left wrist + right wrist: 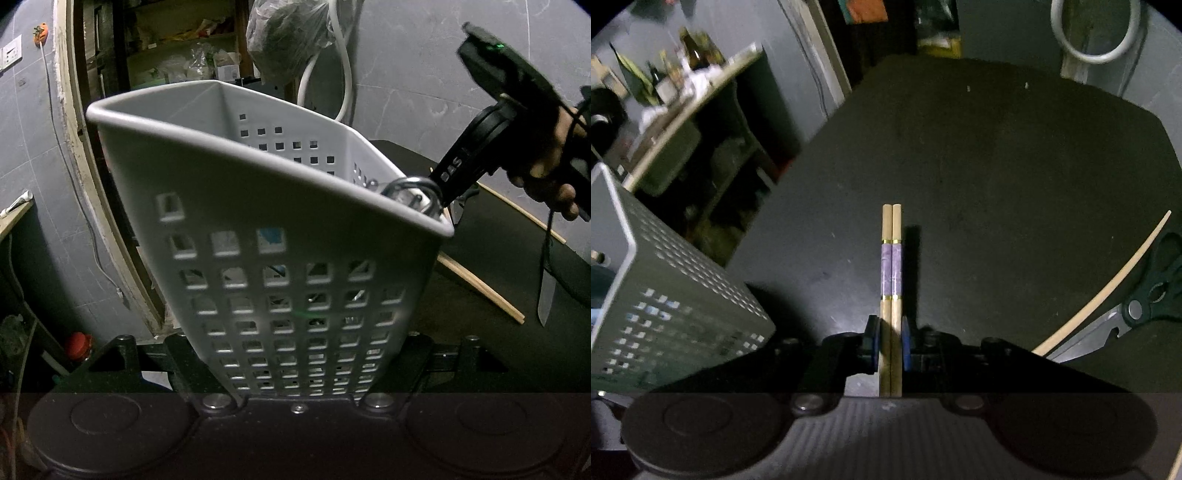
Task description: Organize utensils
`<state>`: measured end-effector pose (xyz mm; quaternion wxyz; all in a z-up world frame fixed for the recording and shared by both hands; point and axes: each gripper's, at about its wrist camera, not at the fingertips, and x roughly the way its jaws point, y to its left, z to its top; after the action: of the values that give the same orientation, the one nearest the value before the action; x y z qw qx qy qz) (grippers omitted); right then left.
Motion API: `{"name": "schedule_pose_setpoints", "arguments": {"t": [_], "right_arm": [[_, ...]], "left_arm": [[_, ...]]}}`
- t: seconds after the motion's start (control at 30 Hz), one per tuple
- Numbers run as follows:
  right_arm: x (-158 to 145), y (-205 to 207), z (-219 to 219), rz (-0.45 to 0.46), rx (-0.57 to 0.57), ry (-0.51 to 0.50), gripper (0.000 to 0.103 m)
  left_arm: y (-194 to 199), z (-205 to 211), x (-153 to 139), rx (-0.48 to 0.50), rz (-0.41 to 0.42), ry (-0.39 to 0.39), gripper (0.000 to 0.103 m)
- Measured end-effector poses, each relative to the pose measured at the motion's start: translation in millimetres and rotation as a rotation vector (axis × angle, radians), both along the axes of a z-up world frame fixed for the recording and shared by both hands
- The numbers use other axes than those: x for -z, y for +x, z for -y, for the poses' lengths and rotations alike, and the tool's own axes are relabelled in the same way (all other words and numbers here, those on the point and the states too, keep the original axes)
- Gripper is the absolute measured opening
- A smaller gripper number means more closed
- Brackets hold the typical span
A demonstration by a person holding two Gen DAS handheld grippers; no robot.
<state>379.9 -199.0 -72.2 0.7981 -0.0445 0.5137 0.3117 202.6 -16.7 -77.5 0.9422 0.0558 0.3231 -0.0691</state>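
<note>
Left wrist view has the left tongs [295, 373] clamped on the grey perforated basket [229, 206], tipped up off the table [480, 280], with something metal [413, 192] already inside at the far corner. Right wrist view shows the right tongs [891, 343] pinched tight on a pair of chopsticks [892, 266], pointing steeply down over the table. So I'd say partway: still loose are the scissors [1145, 306], a knife [546, 295] and another chopstick [1108, 284]. Right hand [546, 162] sits just beside the basket's rim.
</note>
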Motion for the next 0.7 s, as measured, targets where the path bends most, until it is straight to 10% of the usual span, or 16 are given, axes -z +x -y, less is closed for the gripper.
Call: {"name": "schedule_pose_setpoints", "arguments": {"t": [0.7], "right_arm": [[-23.5,-49.3,54.0,0.275,0.139,0.414,0.013]], "left_arm": [[0.2,-0.2,-0.6,0.009,-0.002,0.004,0.078]]}}
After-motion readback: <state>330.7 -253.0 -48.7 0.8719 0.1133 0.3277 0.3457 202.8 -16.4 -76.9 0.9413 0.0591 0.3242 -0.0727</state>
